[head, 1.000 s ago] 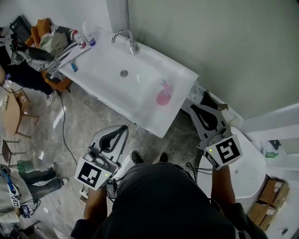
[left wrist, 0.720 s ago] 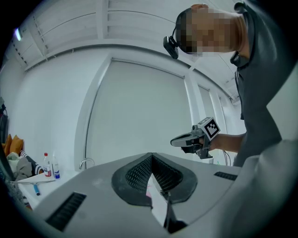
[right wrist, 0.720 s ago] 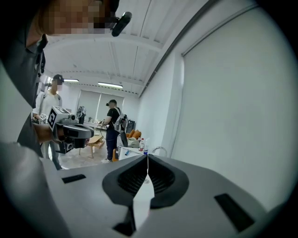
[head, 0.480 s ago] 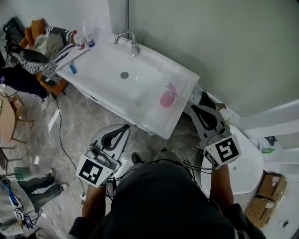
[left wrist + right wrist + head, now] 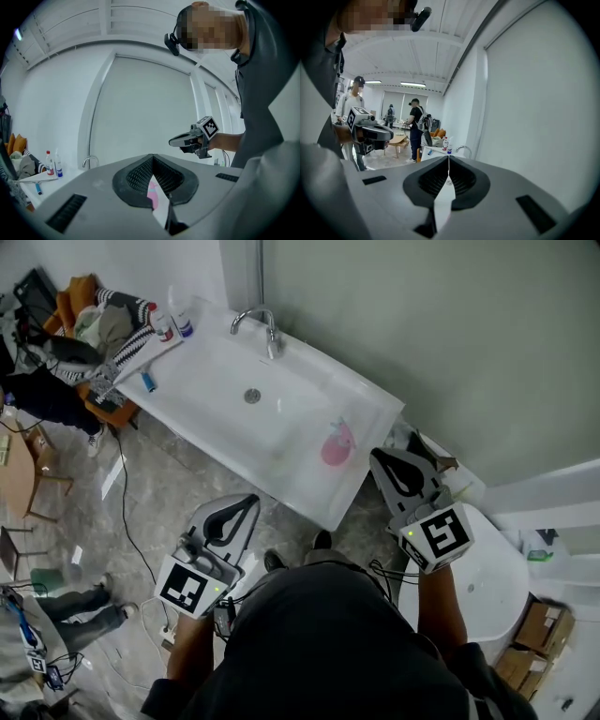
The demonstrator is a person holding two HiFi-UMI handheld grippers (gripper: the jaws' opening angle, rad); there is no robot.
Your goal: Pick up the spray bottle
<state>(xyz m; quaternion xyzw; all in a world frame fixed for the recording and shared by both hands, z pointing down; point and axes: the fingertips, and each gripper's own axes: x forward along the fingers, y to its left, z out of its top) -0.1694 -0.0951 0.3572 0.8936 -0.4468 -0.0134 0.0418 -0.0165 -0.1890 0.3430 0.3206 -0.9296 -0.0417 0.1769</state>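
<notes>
I am looking at the spray bottle (image 5: 337,444): it is sitting on the right part of the sink (image 5: 225,381), pink, with a paler top. It is blurred, so I cannot tell if it is standing or lying, and I am not making out its nozzle. In the left gripper view I am seeing only a pink strip of it through the slit behind the jaws. The right gripper (image 5: 378,455) is hanging just beside the sink's right edge, jaws pressed together on nothing. The left gripper (image 5: 249,500) is hovering over the floor (image 5: 159,493), jaws likewise together.
</notes>
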